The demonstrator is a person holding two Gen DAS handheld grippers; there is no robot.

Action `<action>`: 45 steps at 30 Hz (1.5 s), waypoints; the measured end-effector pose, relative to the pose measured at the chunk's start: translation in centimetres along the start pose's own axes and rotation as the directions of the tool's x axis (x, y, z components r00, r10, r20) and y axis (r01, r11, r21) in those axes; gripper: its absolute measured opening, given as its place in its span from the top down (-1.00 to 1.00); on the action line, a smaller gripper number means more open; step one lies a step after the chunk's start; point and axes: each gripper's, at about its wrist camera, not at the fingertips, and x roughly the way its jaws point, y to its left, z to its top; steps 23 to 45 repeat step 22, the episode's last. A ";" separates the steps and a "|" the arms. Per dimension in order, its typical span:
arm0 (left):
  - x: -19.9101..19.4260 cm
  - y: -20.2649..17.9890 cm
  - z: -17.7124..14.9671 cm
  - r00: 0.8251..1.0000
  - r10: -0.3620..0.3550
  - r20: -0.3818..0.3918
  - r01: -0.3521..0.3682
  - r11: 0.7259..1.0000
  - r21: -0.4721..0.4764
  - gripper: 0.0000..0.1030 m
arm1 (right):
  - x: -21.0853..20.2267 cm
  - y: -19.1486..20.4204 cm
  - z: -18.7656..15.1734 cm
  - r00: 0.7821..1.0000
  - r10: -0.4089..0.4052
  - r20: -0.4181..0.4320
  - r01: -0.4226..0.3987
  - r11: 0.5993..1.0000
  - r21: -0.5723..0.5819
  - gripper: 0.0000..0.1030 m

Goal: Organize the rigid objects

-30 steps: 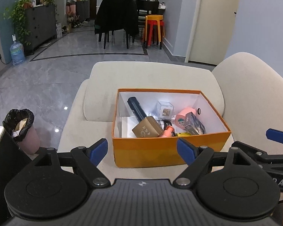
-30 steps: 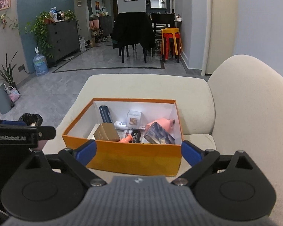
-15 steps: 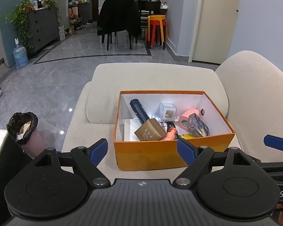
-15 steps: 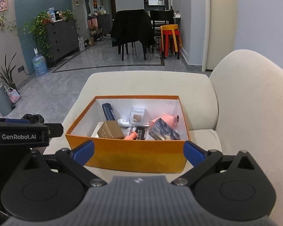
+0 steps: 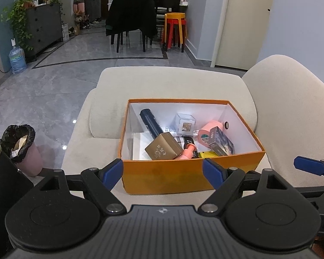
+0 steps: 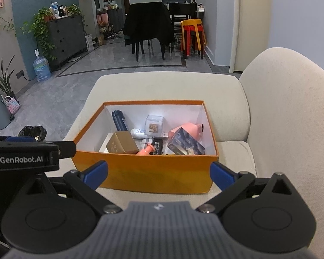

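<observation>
1. While both grippers hang short of the orange box (image 5: 168,177), the left gripper (image 5: 163,171) has its blue-tipped fingers spread wide, holding nothing.
2. Spread just as wide, the right gripper (image 6: 159,171) is empty too.
3. Resting on the beige sofa seat (image 5: 92,153), the box holds a jumble: a gold box (image 5: 163,149), a dark blue cylinder (image 5: 151,122), a clear cube (image 5: 185,124), a pink roll (image 5: 206,131), a dark printed carton (image 5: 221,141) and a coral piece (image 5: 189,152).
4. Beside the sofa stands a pink bin (image 5: 21,149) with a black liner.
</observation>
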 end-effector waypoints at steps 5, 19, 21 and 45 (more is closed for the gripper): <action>0.4 -0.1 -0.1 1.000 -0.021 -0.020 0.021 1.000 -0.016 -0.89 | 0.2 0.1 -0.1 1.000 -0.005 -0.002 0.005 1.000 -0.003 -0.92; -0.3 -1.1 -0.5 0.999 -0.007 0.048 0.005 0.999 0.039 -0.89 | 0.1 0.1 -0.4 1.000 -0.013 0.001 0.013 1.000 -0.010 -0.92; -0.5 -1.2 -0.5 0.998 -0.006 0.055 0.003 0.999 0.046 -0.89 | 0.1 0.1 -0.4 1.000 -0.014 0.002 0.014 1.000 -0.013 -0.92; -0.4 -1.2 -0.5 0.999 -0.004 0.054 0.002 0.999 0.046 -0.89 | 0.0 0.2 -0.4 1.000 -0.014 0.003 0.014 1.000 -0.014 -0.92</action>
